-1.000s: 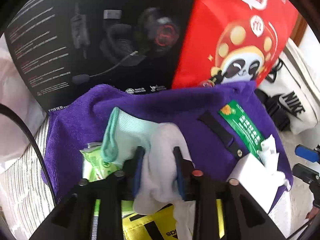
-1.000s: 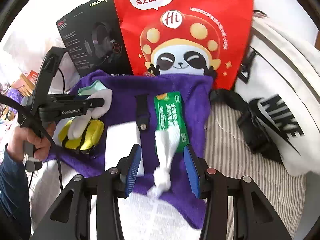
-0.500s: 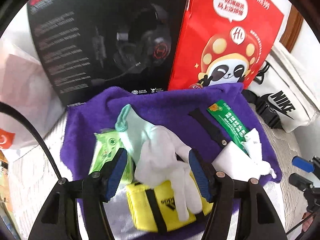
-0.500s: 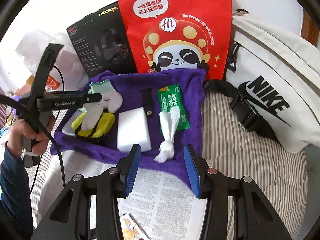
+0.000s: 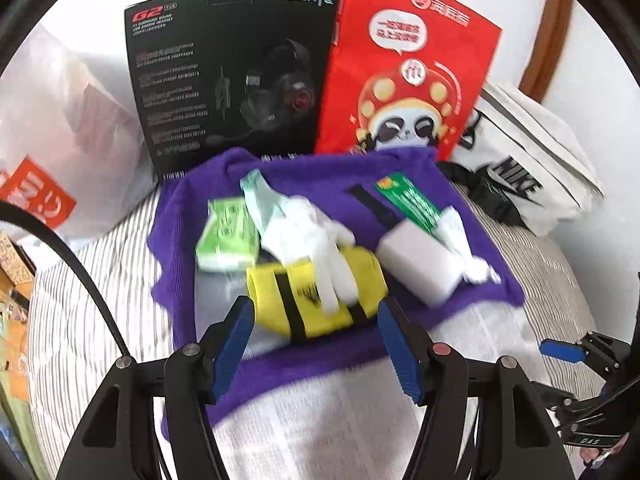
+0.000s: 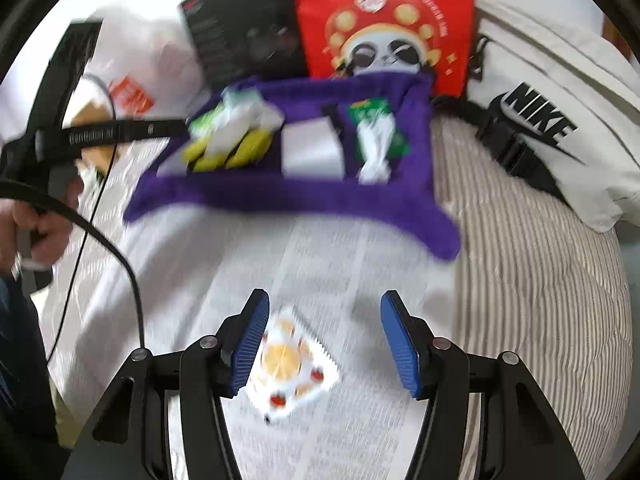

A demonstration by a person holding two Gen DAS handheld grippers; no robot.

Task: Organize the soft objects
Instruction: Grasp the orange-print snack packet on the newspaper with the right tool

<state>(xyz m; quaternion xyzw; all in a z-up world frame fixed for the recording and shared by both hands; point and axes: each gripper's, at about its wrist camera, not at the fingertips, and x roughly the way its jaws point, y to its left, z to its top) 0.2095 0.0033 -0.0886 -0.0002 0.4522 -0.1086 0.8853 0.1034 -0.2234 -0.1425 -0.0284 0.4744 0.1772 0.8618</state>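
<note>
The left gripper [image 5: 314,344], which clamped the white sock [image 5: 308,240] a second ago, has released it and backed off with jaws wide; the sock lies across the yellow pouch [image 5: 320,300] on the purple towel [image 5: 400,176], so that placement looks done. The right gripper [image 6: 322,340], also wide and empty, has retreated over a small sachet [image 6: 290,364].

Sock [image 5: 304,236] lies on pouch [image 5: 316,296], both on towel [image 5: 188,216], box [image 5: 232,76] behind.

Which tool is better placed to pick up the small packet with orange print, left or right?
Right. The right tool is open with the packet between its fingers; the left tool is open over the purple towel.
</note>
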